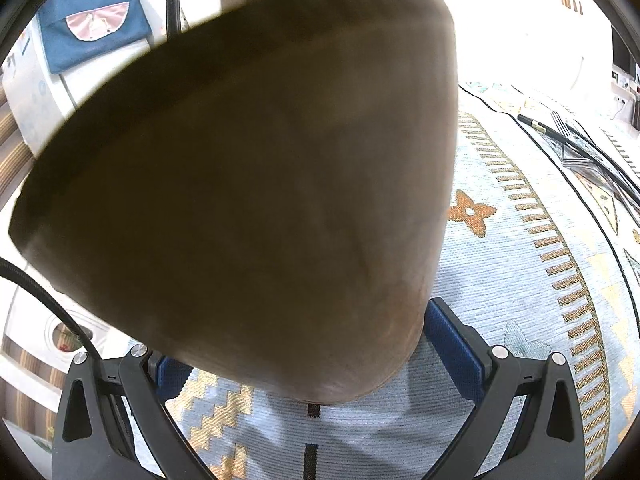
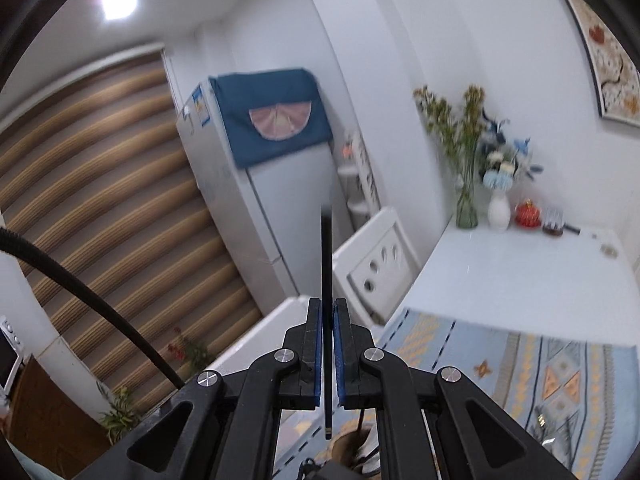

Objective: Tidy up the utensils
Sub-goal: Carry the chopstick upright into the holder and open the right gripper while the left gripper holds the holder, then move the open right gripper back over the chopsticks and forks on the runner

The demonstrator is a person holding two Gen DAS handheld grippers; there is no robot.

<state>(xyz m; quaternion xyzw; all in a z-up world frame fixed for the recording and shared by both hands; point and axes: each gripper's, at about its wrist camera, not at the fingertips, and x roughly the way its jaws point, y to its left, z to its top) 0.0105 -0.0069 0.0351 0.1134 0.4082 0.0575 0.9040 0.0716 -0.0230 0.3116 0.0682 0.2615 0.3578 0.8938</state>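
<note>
A big brown wooden utensil holder (image 1: 248, 184) fills most of the left wrist view. It is tilted and sits between the blue pads (image 1: 452, 344) of my left gripper (image 1: 300, 332), which is shut on its lower part. In the right wrist view my right gripper (image 2: 327, 308) is shut on a thin black chopstick (image 2: 327, 248). The chopstick stands upright, its tip raised against the room behind. The holder's mouth (image 2: 352, 446) shows just below the chopstick's lower end. More black chopsticks (image 1: 560, 136) and forks (image 1: 566, 126) lie on the patterned cloth (image 1: 520, 280) at the right.
A white table (image 2: 520, 280) carries the blue-and-orange patterned cloth (image 2: 520, 368). Vases of flowers (image 2: 468, 184) and a small red pot (image 2: 528, 212) stand at its far edge. Behind are a white chair (image 2: 376, 264), a fridge with a blue cover (image 2: 272, 116), and striped blinds (image 2: 100, 184).
</note>
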